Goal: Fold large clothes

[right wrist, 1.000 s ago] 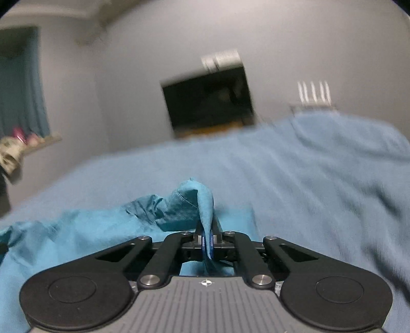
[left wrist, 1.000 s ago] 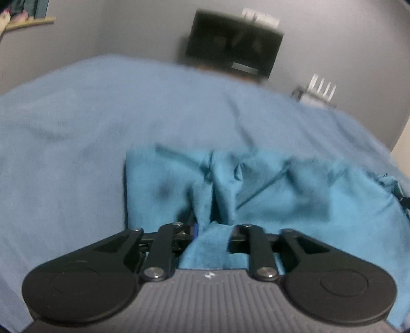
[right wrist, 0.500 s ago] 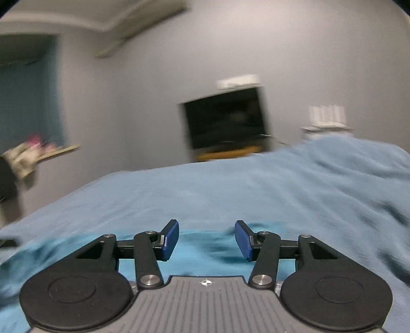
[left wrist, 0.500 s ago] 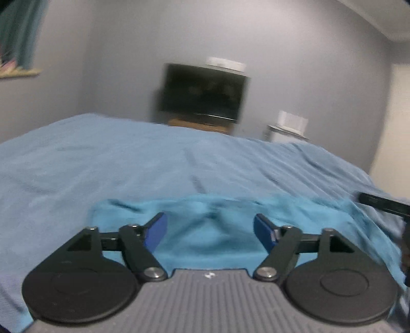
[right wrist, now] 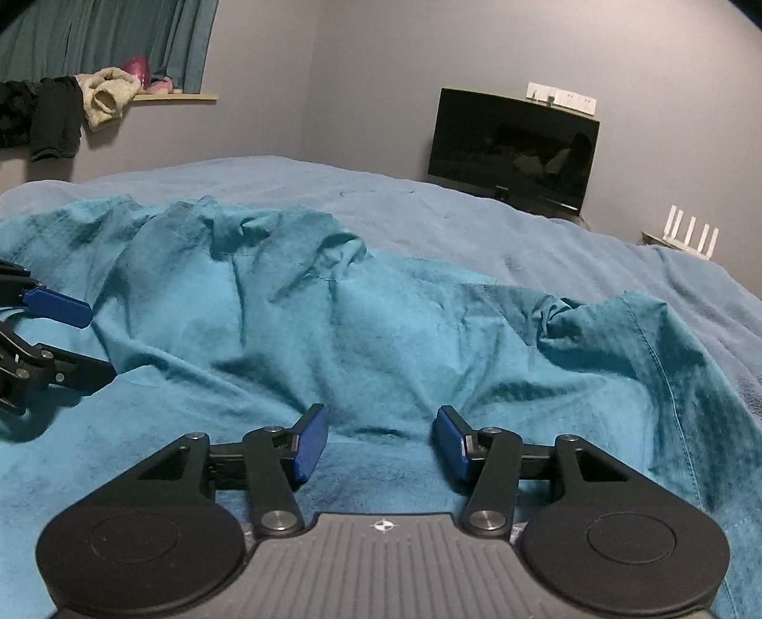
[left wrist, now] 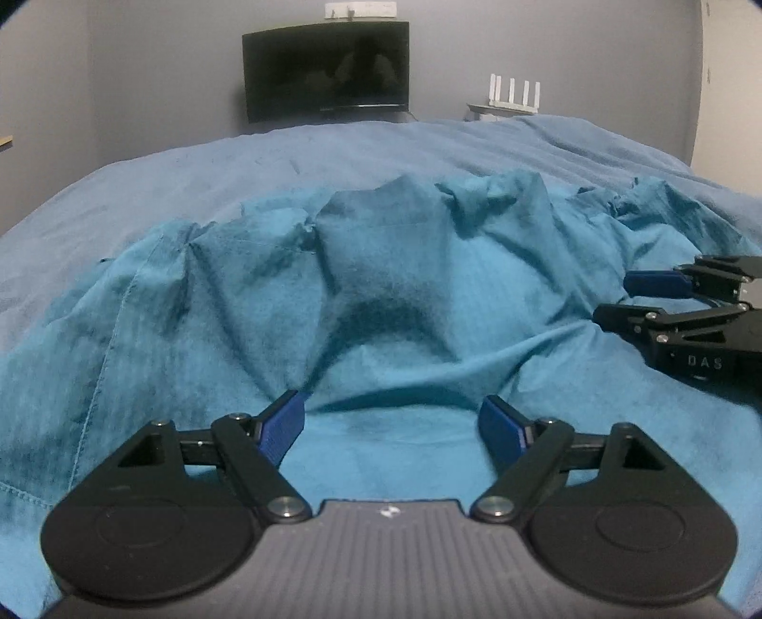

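A large teal garment (left wrist: 381, 285) lies rumpled on the blue bed (left wrist: 238, 157); it also fills the right wrist view (right wrist: 381, 324). My left gripper (left wrist: 393, 419) is open and empty, low over the near part of the cloth. My right gripper (right wrist: 381, 435) is open and empty, also low over the cloth. The right gripper shows at the right edge of the left wrist view (left wrist: 666, 304), and the left gripper shows at the left edge of the right wrist view (right wrist: 62, 333). The garment's far edge is bunched into folds.
A dark monitor (left wrist: 328, 71) stands past the bed against the grey wall, with a white router (left wrist: 512, 95) to its right. A shelf with clothes (right wrist: 95, 100) and a teal curtain (right wrist: 105, 38) are at the far left in the right wrist view.
Both grippers were shut on the garment a second ago; they have opened and let it go. The cloth has dropped onto the bed, and both grippers now sit low over it.
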`<state>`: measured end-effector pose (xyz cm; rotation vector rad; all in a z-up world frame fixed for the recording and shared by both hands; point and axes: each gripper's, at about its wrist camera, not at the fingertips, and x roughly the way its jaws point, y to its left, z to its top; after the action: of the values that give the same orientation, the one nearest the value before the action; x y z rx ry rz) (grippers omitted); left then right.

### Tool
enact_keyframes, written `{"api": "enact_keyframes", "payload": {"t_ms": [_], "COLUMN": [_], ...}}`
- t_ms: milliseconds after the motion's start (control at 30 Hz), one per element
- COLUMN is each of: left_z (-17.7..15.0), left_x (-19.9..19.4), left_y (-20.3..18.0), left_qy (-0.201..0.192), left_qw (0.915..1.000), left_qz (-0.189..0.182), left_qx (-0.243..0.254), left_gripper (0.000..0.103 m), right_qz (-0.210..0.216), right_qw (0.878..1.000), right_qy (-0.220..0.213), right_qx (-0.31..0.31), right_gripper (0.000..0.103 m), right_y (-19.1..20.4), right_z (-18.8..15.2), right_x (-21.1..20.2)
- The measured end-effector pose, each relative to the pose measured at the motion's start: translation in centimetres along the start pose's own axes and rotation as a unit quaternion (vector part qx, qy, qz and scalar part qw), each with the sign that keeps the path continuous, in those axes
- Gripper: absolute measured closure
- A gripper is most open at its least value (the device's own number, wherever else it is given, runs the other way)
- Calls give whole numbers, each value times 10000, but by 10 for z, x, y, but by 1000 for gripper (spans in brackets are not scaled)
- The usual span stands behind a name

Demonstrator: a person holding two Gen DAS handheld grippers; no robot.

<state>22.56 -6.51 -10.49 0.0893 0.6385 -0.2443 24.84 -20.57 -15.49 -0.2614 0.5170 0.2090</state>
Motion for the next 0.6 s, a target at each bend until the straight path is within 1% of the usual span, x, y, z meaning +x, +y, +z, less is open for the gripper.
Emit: {"api": "enact_keyframes", "payload": {"t_ms": [33,67,133,200,333,367,400,433,500,533,567,600], "left_z": [-2,-3,-11,-14,-37,-44,-51,-54,-55,-56,-57,-59], "left_x": [-4,-11,-27,-45,-80,-84,-86,-87,-94,-97,-105,-115], "left_y": [-1,0,4,-1,-6,-8,-9,-9,-4,-2,0,3], "left_qy": [0,23,88,78,228,292,386,425,398,365,282,155], "left_qw": [10000,9999,9995,9989,9984,9975,9959,9950,9957,9959,9961,9965], "left_qz": [37,100,296,445,517,626,779,847,831,828,838,811], "left_qx": [-3,-20,42,114,75,140,265,305,125,34,-56,-146], "left_gripper": [21,21,21,21,21,21,20,19,19,19,19,19], "right_qz": [-8,-8,-25,21,274,399,412,333,157,96,29,-47], "right_qw": [10000,9999,9994,9987,9978,9973,9980,9991,9998,9999,9999,9997], "right_qy": [-50,-113,-285,-400,-443,-432,-318,-164,102,104,108,79], "right_qx": [8,35,173,302,410,434,354,228,10,-35,29,225], "right_gripper": [50,49,48,46,45,43,41,40,39,39,39,40], "right_y": [0,-4,-13,-21,-5,1,8,11,18,18,15,11], "right_z": [0,8,5,3,1,-3,-8,-15,-30,-35,-37,-37], "right_x": [-3,-12,-33,-58,-95,-103,-108,-113,-116,-120,-126,-134]}}
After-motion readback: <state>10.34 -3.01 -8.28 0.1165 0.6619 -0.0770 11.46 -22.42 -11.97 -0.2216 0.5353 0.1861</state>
